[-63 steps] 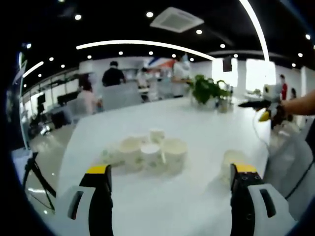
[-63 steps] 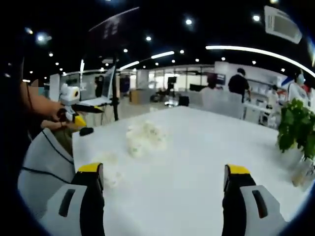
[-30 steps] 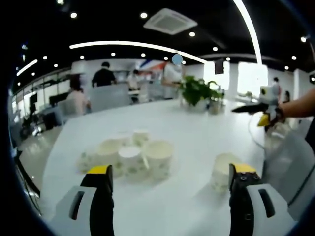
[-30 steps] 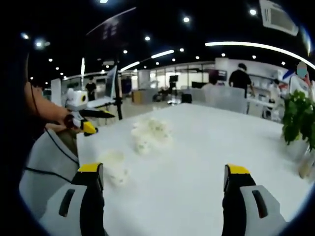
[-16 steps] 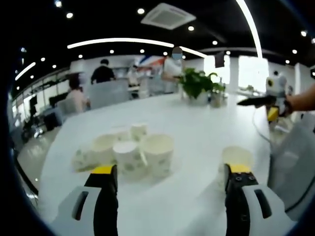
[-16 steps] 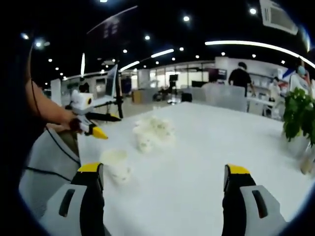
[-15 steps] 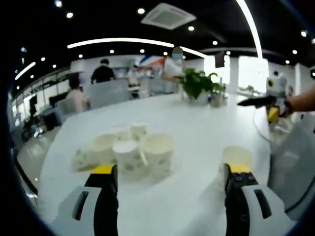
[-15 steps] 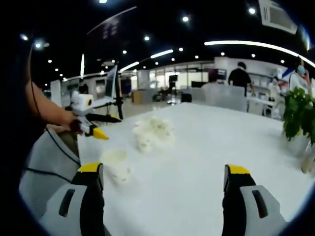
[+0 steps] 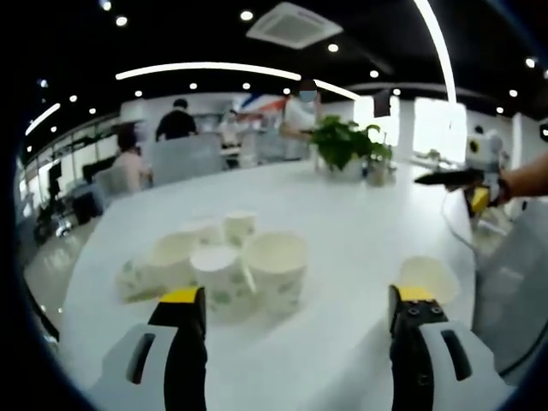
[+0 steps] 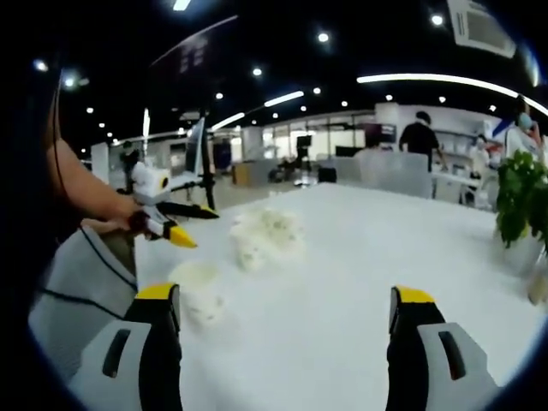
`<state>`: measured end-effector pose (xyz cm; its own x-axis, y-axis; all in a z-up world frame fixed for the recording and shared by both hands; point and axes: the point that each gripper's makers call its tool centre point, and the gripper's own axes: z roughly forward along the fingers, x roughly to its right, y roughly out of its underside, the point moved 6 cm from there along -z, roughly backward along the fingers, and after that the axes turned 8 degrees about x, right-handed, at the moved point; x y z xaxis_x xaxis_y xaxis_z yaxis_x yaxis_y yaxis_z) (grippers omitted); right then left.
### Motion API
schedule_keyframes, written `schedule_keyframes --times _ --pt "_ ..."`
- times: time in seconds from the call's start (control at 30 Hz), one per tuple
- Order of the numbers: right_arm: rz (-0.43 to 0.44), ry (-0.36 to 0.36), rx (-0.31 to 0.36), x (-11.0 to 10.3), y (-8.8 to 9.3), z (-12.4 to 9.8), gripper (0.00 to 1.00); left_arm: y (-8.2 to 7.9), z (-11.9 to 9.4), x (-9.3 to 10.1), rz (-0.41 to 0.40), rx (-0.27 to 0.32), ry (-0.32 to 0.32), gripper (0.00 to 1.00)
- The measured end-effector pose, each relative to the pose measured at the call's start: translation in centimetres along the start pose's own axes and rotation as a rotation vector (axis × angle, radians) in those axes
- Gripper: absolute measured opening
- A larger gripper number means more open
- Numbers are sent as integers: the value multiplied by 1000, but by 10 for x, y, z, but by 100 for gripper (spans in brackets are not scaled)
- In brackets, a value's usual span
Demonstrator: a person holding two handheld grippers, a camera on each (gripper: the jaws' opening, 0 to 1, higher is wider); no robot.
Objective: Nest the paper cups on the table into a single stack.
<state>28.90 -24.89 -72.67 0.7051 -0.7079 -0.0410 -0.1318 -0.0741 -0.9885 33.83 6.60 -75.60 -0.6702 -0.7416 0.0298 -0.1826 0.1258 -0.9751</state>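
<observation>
Left gripper view showed the left gripper (image 9: 291, 300), jaws spread, facing clustered paper cups (image 9: 218, 265); right gripper (image 10: 287, 300) likewise spread (its cups seemed blurred).

Open-plan office around my white table

My white table (image 9: 360, 214) stretches ahead under a dark ceiling dotted with round spotlights (image 9: 247, 15), long curved light strips (image 9: 214, 70) and a square air-conditioning vent (image 9: 294, 24). At the table's far edge stands a leafy green plant (image 9: 342, 145), in the right gripper view at the right side (image 10: 522, 201). Beyond it people (image 9: 178, 124) sit and stand at pale desks with grey chairs (image 9: 184, 158) against a white back wall. A bright window (image 9: 435, 128) glows at the right. In the right gripper view I see glass-fronted rooms (image 10: 317, 141) far off and a laptop on a stand (image 10: 193, 154) at the left.
</observation>
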Motion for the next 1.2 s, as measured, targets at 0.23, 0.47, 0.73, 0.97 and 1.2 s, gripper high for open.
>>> schedule_keyframes --times 0.23,0.47,0.73,0.97,1.2 --pt "-19 -50 -3 9 3 15 97 3 11 6 13 -13 26 85" --pt "-9 -50 -11 22 1 25 97 7 21 7 6 -30 40 82" --pt "20 -38 -4 21 3 25 92 8 29 4 0 -36 40 78" --pt "36 -35 -14 20 7 23 93 9 36 4 5 -48 45 71" --pt "36 -38 -16 19 9 19 93 13 52 4 19 -72 42 66"
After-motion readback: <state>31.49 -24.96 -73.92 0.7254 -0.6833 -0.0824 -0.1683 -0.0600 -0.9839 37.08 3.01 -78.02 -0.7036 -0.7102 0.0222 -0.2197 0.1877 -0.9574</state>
